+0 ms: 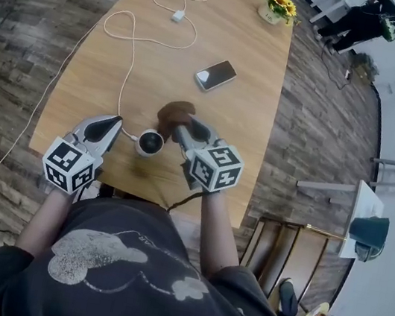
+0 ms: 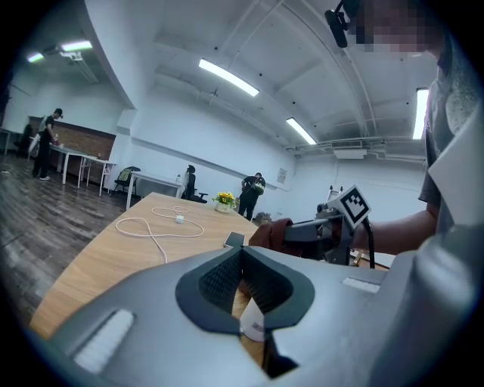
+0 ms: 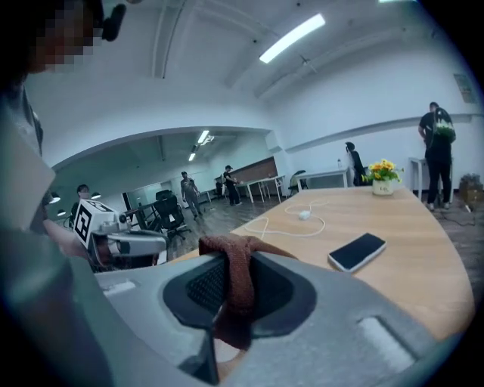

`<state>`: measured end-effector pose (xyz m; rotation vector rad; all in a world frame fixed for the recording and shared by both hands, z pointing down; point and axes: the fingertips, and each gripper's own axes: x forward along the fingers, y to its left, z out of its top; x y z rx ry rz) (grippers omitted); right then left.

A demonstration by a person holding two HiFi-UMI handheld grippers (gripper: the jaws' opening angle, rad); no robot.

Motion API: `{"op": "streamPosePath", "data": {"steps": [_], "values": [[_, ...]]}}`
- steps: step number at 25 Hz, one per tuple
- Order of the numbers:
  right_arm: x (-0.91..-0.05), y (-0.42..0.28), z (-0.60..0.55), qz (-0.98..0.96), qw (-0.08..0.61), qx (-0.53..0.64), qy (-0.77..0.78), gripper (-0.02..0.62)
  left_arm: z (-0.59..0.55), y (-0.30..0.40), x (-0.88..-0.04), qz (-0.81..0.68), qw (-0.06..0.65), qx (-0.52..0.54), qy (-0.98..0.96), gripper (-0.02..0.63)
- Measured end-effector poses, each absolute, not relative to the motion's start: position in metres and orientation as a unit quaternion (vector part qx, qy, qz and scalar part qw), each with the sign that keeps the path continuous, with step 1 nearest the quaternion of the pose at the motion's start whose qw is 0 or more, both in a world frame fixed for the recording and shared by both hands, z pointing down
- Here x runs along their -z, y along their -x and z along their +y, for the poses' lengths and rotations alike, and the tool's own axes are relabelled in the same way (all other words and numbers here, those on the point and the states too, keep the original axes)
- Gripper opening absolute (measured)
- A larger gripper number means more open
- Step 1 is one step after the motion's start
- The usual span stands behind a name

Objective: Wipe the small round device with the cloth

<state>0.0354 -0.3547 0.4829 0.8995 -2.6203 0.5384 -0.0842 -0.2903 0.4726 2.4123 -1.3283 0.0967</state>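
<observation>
At the table's near edge, the left gripper (image 1: 117,130) is pinching the white device (image 1: 149,142), jaws nearly together. The right gripper (image 1: 184,130), clamping the cloth (image 1: 173,113), is hovering just beside it, so wiping seems barely begun. The cable (image 1: 127,65) and phone (image 1: 215,75) are lying clear behind.

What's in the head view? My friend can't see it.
A person at a wooden table holds the right tongs shut on a brown cloth, beside a small round device; the left tongs point at it from the other side. Farther off lie a phone and white cable.
</observation>
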Motion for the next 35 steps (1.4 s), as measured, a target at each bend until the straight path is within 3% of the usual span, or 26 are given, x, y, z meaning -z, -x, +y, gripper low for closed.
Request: {"op": "streamPosePath", "data": {"steps": [10, 24, 35], "values": [[-0.407, 0.017, -0.320, -0.950, 0.112, -0.122, -0.264, 0.054, -0.290, 0.097, -0.467, -0.473, 0.181, -0.021, -0.862, 0.017], [-0.501, 0.033, -0.269, -0.923, 0.229, -0.168, -0.259, 0.054, -0.274, 0.101, -0.476, -0.468, 0.193, -0.027, -0.862, 0.017], [-0.558, 0.046, -0.221, -0.907, 0.281, -0.210, -0.234, 0.054, -0.263, 0.104, -0.482, -0.457, 0.198, -0.037, -0.866, 0.017]]}}
